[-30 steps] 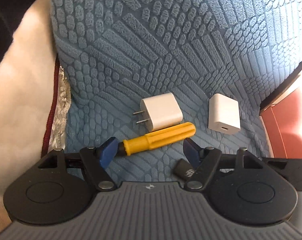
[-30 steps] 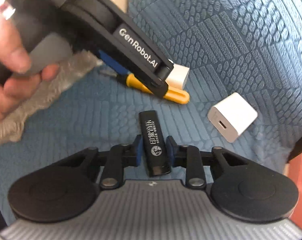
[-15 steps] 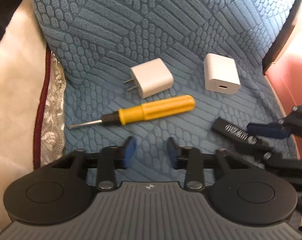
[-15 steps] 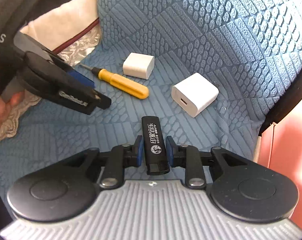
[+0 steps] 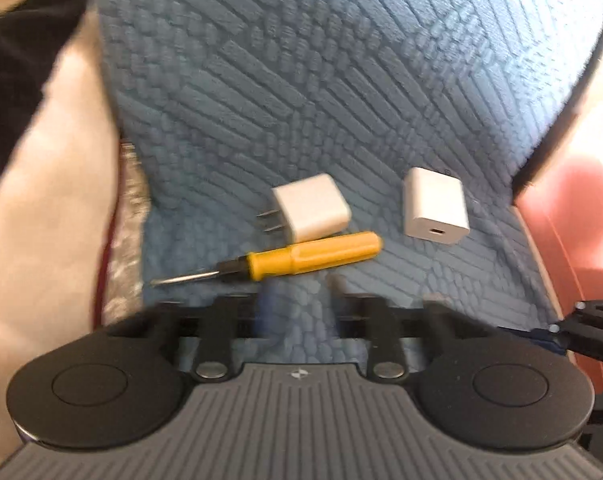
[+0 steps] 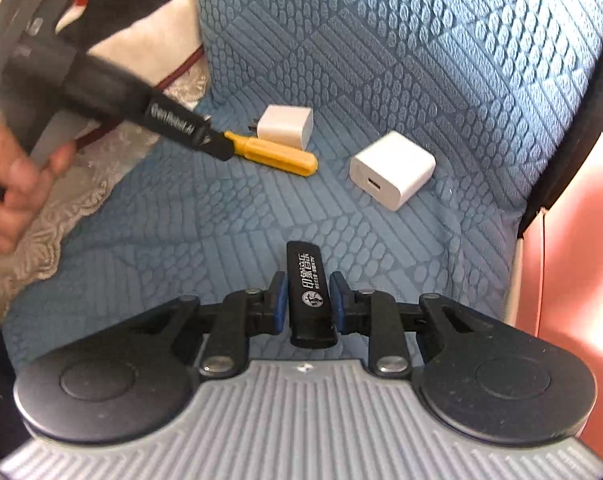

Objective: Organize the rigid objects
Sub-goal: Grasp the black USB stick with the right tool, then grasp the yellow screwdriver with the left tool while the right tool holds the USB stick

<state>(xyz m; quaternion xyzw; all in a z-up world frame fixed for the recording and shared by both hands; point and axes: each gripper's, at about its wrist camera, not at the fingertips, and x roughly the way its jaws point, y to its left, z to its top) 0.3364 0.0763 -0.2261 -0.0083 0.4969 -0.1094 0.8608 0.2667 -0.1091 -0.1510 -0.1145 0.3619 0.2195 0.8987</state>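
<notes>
Blue quilted cushion (image 6: 401, 60) holds four small items, with bare fabric at its near middle.

Right gripper (image 6: 306, 300) clamps a black USB stick (image 6: 307, 280) above the cushion's front. Left gripper (image 5: 297, 304), blurred, has just been opening; nothing sits between its jaws. Yellow screwdriver (image 5: 301, 258) lies just beyond it, touching the pronged white charger (image 5: 311, 208); the second white charger (image 5: 435, 206) sits apart, near the cushion's dark right edge (image 6: 569, 140).

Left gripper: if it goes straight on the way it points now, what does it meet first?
Probably the screwdriver, lying across just ahead of the open, empty left gripper; the pronged charger lies right behind. Depth is unclear.
</notes>
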